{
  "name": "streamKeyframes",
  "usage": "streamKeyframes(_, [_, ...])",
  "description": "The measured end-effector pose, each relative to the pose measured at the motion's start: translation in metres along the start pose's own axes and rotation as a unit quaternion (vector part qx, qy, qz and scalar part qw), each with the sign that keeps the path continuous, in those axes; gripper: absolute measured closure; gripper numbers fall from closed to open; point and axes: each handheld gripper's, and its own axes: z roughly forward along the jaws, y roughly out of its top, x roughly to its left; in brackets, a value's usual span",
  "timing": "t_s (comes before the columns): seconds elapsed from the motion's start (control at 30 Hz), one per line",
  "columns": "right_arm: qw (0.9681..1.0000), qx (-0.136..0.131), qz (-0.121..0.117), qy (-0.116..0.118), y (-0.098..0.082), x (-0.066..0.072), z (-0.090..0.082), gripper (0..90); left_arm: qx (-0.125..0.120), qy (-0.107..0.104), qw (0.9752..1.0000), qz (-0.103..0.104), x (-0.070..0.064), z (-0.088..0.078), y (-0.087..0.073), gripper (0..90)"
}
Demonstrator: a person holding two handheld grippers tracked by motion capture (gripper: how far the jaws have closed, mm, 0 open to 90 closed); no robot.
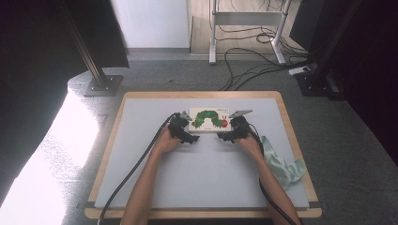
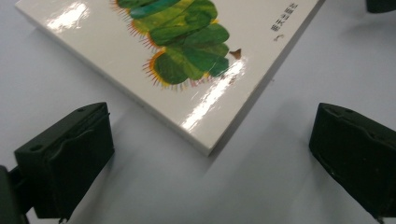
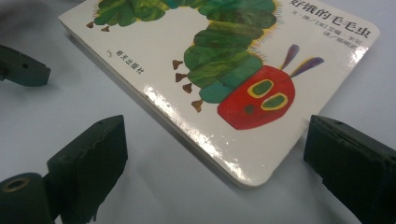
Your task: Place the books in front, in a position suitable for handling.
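1. I am holding the left gripper [image 1: 187,137] with its jaws spread wide and nothing between them; in the left gripper view one near corner of the book [image 2: 187,60] is lying on the mat ahead of the gap, untouched.
2. I am holding the right gripper [image 1: 225,136] released as well, jaws apart and empty; in the right gripper view the book's [image 3: 224,74] rounded near corner is sitting just ahead of the gap, clear of both pads.
3. Step in hand, as I judge it: I am approaching the book [image 1: 210,119] from its near long edge, one gripper at each near corner. No grasp is made yet.
4. The next move, in my judgement, is calling for each gripper to ease forward to 12 o'clock until a corner sits between the pads, then close. The book is flat and thin, so the lower pad must slide under the edge.
5. The book is lying closed and cover up, at 12 o'clock from both grippers, on the far middle of the grey mat [image 1: 206,183].
6. Its long axis is running 9 to 3 o'clock; the caterpillar's red head is pointing to 3 o'clock.
7. A pale green cloth [image 1: 281,164] is lying at 4 o'clock, apart from the book.
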Motion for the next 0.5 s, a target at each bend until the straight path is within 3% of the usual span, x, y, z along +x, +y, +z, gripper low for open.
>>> streamKeyframes(0.2, [1.0000,0.003,-0.003,0.004,0.0011,0.0007,0.0016,2.2,-0.005,-0.006,1.0000,0.003,-0.0015,0.0014,0.0009,0.6])
streamKeyframes(0.5, [0.9999,-0.003,0.003,0.009,-0.0002,0.0021,0.0001,1.1,-0.002,0.003,1.0000,-0.007,-0.0074,0.0019,0.0012,0.0])
